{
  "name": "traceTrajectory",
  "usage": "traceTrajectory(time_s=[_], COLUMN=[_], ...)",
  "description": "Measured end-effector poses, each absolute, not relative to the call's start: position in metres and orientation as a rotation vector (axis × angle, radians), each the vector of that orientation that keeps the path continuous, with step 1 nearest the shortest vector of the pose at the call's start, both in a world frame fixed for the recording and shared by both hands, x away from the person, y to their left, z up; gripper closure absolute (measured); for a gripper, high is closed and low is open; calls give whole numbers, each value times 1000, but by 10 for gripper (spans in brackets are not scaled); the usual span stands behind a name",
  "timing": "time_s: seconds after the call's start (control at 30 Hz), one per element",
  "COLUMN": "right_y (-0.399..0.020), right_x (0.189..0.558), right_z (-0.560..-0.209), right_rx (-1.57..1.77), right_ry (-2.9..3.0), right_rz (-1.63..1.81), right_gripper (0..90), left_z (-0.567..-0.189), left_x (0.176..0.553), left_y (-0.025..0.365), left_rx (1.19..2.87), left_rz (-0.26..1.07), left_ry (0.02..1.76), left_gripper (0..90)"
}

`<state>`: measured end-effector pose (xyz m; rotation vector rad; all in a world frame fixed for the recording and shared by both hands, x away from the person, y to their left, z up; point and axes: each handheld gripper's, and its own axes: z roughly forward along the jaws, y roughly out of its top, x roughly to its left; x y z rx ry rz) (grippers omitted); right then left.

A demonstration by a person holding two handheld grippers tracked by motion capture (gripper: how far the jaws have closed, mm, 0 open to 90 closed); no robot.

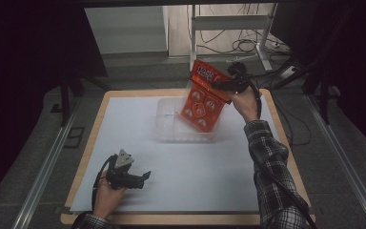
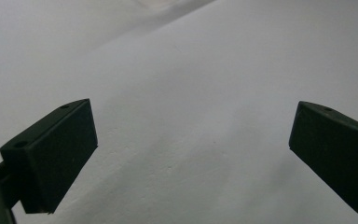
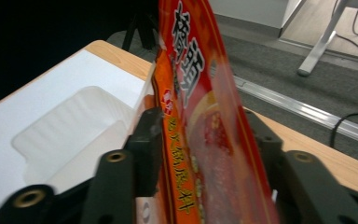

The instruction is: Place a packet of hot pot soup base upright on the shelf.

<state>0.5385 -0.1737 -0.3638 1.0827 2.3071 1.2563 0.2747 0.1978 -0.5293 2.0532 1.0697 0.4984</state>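
Right tool (image 1: 223, 85): you have it clenched on the top edge of the flat orange-red plastic snack packet (image 1: 201, 102), held tilted above the far side.
Packet: its lower end hangs over the clear plastic tray (image 1: 169, 125) on the white-covered table (image 1: 124, 129).
Left tool (image 1: 143, 179): your jaws are spread, empty, low at the near left.

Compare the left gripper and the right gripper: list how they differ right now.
The left gripper is open and holds nothing; the right gripper is shut on the red snack pack. The left sits low over the white sheet; the right is raised above the clear tray. Both are hand-held.
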Motion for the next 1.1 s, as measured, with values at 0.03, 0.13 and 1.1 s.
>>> traceTrajectory(time_s=[0.03,0.13,1.1], right_y=[-173,-173,-184], right_x=[538,537,505], right_z=[-363,-361,-361], right_rx=[1080,1075,937], right_ry=[2309,2310,2360], right_rz=[1260,1255,1230], right_gripper=[489,423,2], left_z=[-529,-529,-529], left_x=[275,275,274], left_y=[198,198,195], left_rx=[2053,2053,2058], left_rz=[499,498,502], left_ry=[1070,1069,1062], left_gripper=[4,4,4])
